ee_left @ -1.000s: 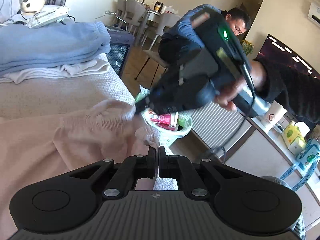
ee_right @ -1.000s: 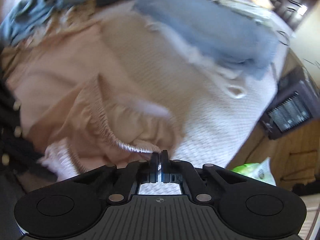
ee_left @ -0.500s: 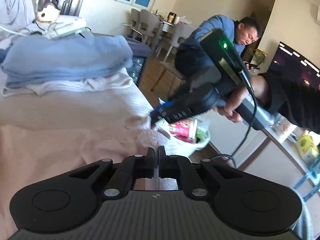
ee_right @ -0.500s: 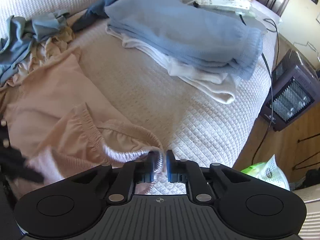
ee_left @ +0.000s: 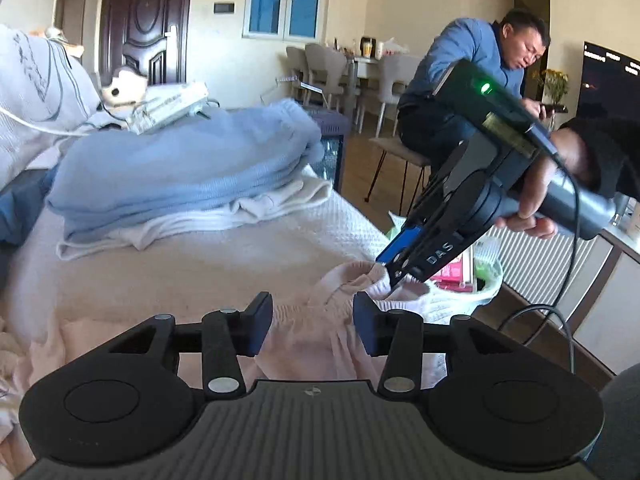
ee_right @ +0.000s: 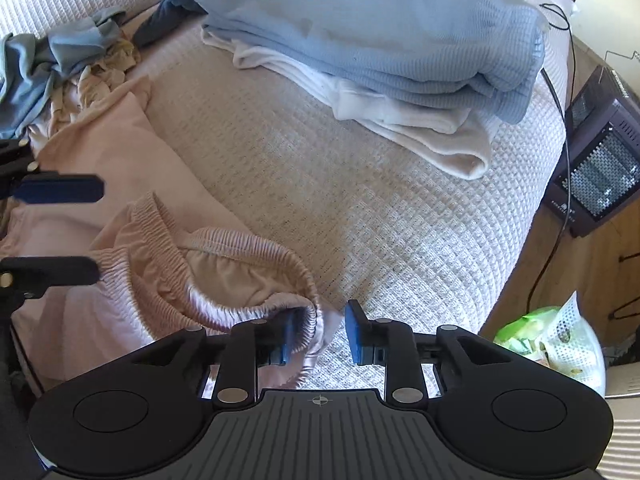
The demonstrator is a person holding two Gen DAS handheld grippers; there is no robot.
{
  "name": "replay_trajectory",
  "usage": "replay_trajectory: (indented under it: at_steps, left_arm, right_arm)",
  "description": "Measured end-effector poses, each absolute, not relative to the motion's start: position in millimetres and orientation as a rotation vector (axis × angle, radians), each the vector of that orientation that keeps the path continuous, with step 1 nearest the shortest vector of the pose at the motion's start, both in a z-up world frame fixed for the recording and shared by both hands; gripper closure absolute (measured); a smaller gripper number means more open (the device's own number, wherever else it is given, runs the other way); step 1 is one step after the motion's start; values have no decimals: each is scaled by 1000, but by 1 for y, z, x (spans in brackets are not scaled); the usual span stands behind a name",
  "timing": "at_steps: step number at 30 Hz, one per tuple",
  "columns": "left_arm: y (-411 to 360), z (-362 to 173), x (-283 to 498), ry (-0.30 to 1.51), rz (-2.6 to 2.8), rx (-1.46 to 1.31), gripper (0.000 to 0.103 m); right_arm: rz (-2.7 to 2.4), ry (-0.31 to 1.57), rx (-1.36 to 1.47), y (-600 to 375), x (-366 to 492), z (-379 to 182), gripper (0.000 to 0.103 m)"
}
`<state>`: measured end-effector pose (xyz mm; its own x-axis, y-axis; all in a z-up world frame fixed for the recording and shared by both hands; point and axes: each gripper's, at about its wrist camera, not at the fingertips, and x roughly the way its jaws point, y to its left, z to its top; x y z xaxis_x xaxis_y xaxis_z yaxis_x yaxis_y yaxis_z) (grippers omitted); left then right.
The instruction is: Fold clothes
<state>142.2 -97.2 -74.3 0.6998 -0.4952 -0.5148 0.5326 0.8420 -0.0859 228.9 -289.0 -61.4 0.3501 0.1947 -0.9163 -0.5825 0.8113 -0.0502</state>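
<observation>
As both sets of tongs let go, the pink trousers (ee_right: 132,184) lie slack on the white waffle bedspread (ee_right: 360,216), waistband nearest the bed's edge. The left gripper (ee_left: 313,328) is opening over the gathered cloth with nothing pinched. The right gripper (ee_right: 318,330) is opening too; the elastic hem drapes against one finger, though I can't quite tell whether it clings. Soft, light stuff, it will sag and bunch, so I'd take it by the ribbed waistband, one corner in each gripper.
</observation>
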Motion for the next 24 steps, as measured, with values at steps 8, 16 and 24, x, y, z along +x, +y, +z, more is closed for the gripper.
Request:
replay_trajectory:
  at_steps: [8,16,24]
  left_arm:
    - [-100,-81,148,575,-530,127,31]
    - [-98,-97,161,678,-569,54,27]
    - [-99,-100,165,652,-622,-33,94]
  right_arm:
    - [518,1106,-379,-294,230,-62,71]
    - [503,1098,-358,-298,229,-65,67]
    - [491,1097,-341,-299,229,-65,67]
